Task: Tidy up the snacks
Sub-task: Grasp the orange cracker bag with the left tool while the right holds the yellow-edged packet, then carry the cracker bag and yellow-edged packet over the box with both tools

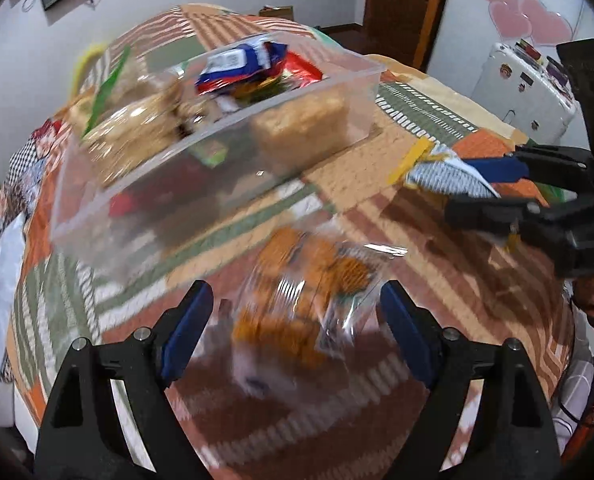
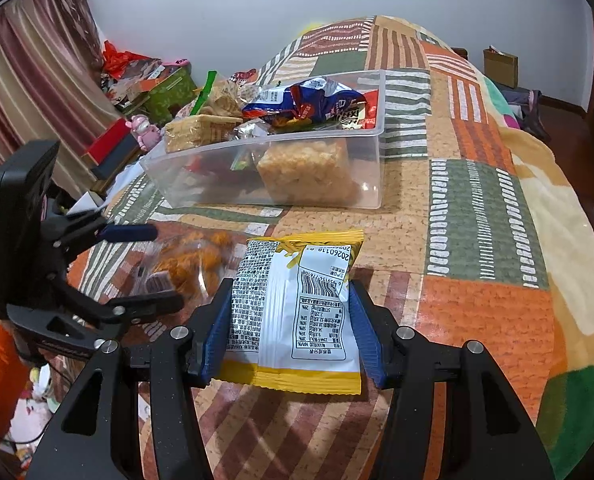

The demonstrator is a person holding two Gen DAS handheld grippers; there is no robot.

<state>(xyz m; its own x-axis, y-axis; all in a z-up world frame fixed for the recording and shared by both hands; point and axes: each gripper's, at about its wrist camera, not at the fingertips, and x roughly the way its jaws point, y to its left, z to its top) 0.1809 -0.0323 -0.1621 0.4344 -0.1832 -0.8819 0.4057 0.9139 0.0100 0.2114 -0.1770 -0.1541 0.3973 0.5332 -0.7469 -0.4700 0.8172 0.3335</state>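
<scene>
My right gripper angles down, its pads pinching the yellow-and-white snack packet just above the patchwork blanket. My left gripper stands open astride the clear bag of orange snacks lying on the blanket. Ahead, the clear bin sits heaped with snacks, with bare blanket between.

Upside-down date code 20260118 on yellow-white snack packet, barcode and small print beneath it unreadable
</scene>
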